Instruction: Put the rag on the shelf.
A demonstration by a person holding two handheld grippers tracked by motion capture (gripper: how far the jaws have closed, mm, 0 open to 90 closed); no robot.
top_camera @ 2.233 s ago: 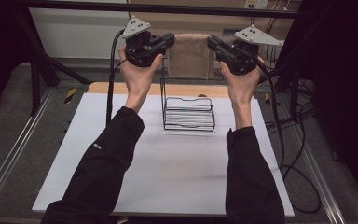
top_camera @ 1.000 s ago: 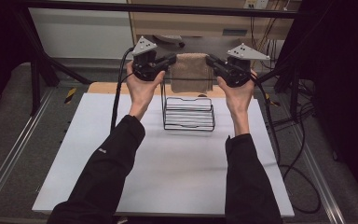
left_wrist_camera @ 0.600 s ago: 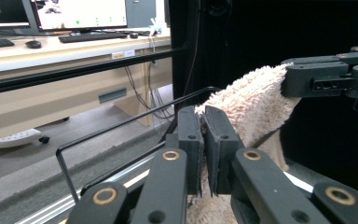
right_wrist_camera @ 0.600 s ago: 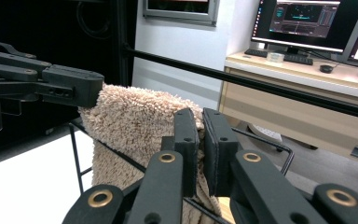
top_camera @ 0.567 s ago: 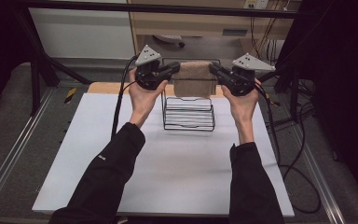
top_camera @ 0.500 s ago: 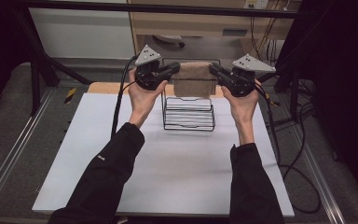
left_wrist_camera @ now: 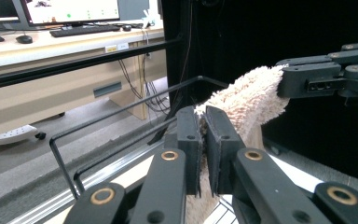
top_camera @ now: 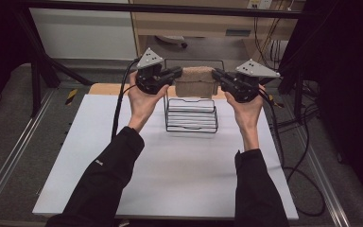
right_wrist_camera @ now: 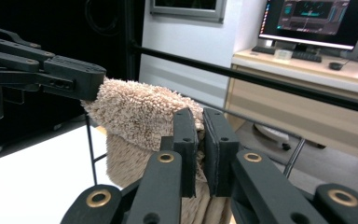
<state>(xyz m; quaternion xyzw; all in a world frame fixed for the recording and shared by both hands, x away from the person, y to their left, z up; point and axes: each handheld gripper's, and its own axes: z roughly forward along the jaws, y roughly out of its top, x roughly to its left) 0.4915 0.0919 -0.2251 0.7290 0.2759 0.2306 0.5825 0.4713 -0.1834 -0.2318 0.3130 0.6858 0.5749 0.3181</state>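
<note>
Holding: you have the beige towel (top_camera: 196, 82) stretched between your two grippers, above the back part of the black wire rack (top_camera: 191, 115).
Left gripper (top_camera: 176, 74): its jaws are clamped narrow on the towel's left end; in the left gripper view the pile is pinched between the pads (left_wrist_camera: 204, 140).
Right gripper (top_camera: 216, 75): its jaws are likewise closed tight on the right end, with cloth squeezed between them in the right gripper view (right_wrist_camera: 200, 140).
Towel position: it hangs folded from your two grips, its lower edge just above the rack's wires; whether it touches the tall back rail you can't tell from these views.
Done so far: you have the towel picked up, spread and brought to the rack on the white table (top_camera: 170, 179).
Left to do: judging by this, you have yet to lower it over the rail, drape it evenly and release both ends.
</note>
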